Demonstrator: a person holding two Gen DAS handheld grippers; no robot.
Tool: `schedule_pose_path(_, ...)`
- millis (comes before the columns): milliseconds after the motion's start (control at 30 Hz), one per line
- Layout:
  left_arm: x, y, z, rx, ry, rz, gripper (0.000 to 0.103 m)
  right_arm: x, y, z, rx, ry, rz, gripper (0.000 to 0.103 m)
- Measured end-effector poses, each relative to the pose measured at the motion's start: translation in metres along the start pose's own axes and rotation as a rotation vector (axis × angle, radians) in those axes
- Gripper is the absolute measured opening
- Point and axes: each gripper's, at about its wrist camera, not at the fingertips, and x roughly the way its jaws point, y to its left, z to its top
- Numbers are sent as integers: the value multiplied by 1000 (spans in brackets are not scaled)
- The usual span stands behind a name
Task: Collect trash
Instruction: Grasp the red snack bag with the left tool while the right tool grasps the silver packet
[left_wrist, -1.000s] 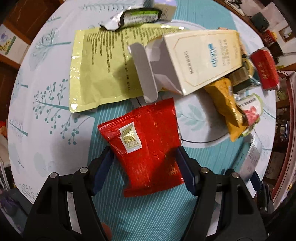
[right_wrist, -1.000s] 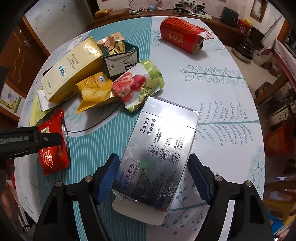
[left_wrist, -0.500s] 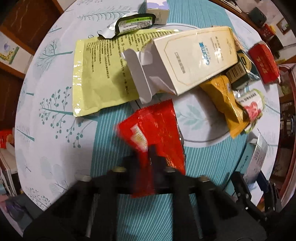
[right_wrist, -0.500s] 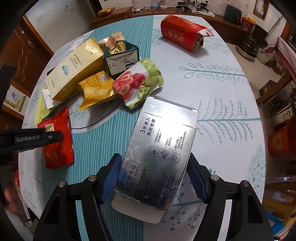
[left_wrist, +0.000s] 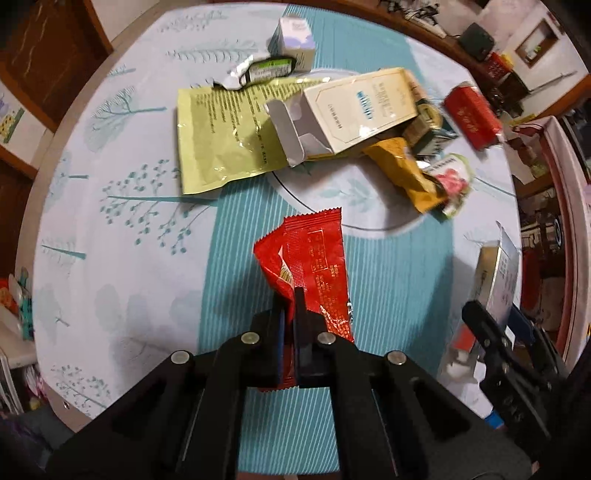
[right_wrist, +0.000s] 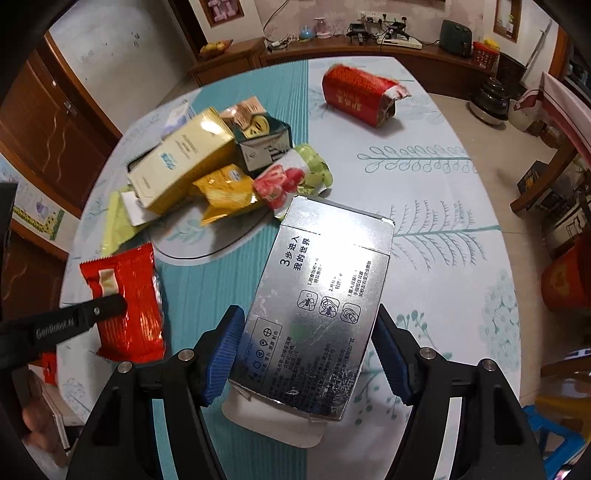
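My left gripper is shut on a red snack wrapper and pinches its near edge so it stands crumpled above the round table. The wrapper also shows in the right wrist view with the left gripper's black finger across it. My right gripper has its blue pads against both sides of a silver box and holds it. The silver box shows at the right edge of the left wrist view.
A pile of trash lies mid-table: a cream carton, a yellow-green bag, a yellow packet, a strawberry wrapper, a dark green box. A red carton lies apart farther back. A purple-white box stands at the far edge.
My left gripper closed on the red wrapper and lifted it off the table, crumpling it. My right gripper closed in on the silver box and raised it.
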Motion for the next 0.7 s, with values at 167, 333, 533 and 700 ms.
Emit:
schedule_pose_path(167, -44, 17, -27, 52, -51, -23, 1, -33, 18, -23, 14, -26, 5, 68)
schedule_pose_path(333, -76, 34, -65, 101, -81, -47, 1, -63, 37, -57, 30, -55, 9, 68)
schedule_pose_path(533, -111, 59, -119, 165, -153, -41, 1, -102, 66, -115, 57, -93, 27, 68)
schedule_pose_path(700, -134, 88, -172, 195, -181, -60, 1, -130, 94, -173, 71, -110, 32, 68)
